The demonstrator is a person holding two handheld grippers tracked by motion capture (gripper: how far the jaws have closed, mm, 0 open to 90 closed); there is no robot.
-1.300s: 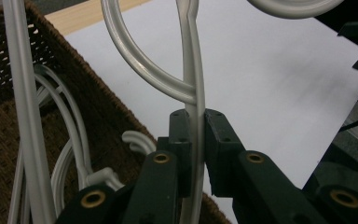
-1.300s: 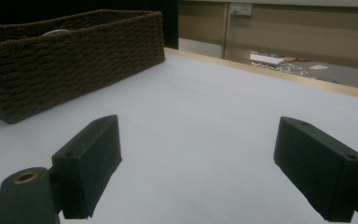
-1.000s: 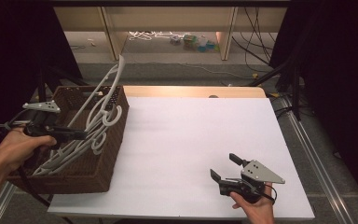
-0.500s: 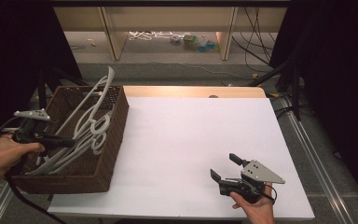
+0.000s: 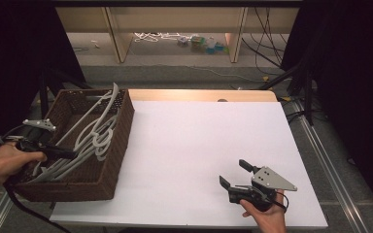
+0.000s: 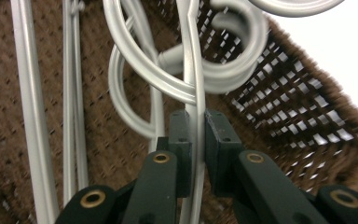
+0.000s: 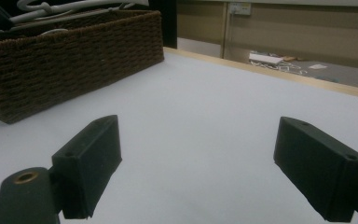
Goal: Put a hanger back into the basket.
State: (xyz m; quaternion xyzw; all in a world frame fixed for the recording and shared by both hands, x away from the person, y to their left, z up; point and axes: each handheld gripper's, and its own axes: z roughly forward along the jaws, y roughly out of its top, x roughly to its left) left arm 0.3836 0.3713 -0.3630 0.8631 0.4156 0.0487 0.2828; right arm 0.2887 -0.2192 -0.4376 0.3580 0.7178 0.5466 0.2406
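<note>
Left gripper is clamped tight on a white plastic hanger down in the wicker basket. Right gripper sits wide open, nothing in it, low over the white surface.

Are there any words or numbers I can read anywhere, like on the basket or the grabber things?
None can be read: the basket, the white hangers, the table, the left gripper and the right gripper bear no visible writing.
The clutter on the far floor is too small and blurred to read.
</note>
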